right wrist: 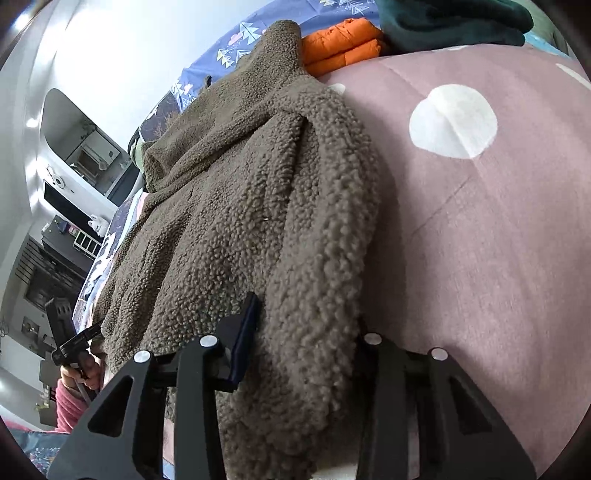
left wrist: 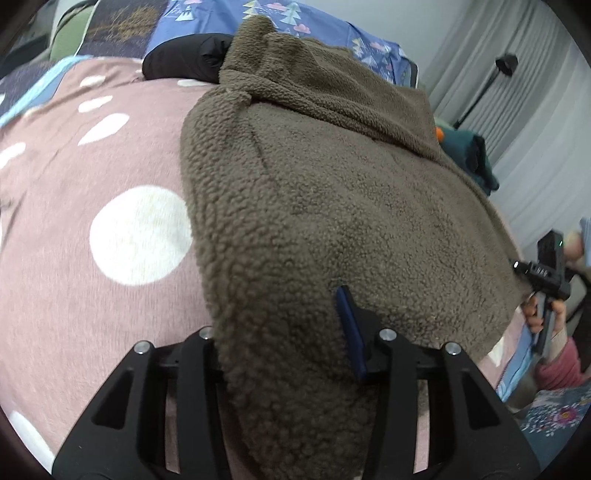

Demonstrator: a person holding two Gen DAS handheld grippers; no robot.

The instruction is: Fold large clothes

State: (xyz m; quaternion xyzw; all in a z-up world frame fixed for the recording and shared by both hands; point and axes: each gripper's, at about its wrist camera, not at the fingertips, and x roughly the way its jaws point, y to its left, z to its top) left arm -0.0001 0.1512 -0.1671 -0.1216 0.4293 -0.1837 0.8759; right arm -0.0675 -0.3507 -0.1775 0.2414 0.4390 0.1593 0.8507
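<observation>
A large brown fleece garment lies spread on a pink bed cover with white dots. My left gripper is shut on the garment's near left edge; one blue-padded finger shows, the other is hidden under the fleece. The same garment fills the right wrist view. My right gripper is shut on its near right edge, with one blue pad showing and the other finger hidden. The right gripper also shows in the left wrist view, at the garment's far corner.
A black folded item lies beyond the garment's top. Orange folded clothes and a dark teal pile lie at the bed's far side. A blue patterned sheet lies behind. Grey curtains hang at the right.
</observation>
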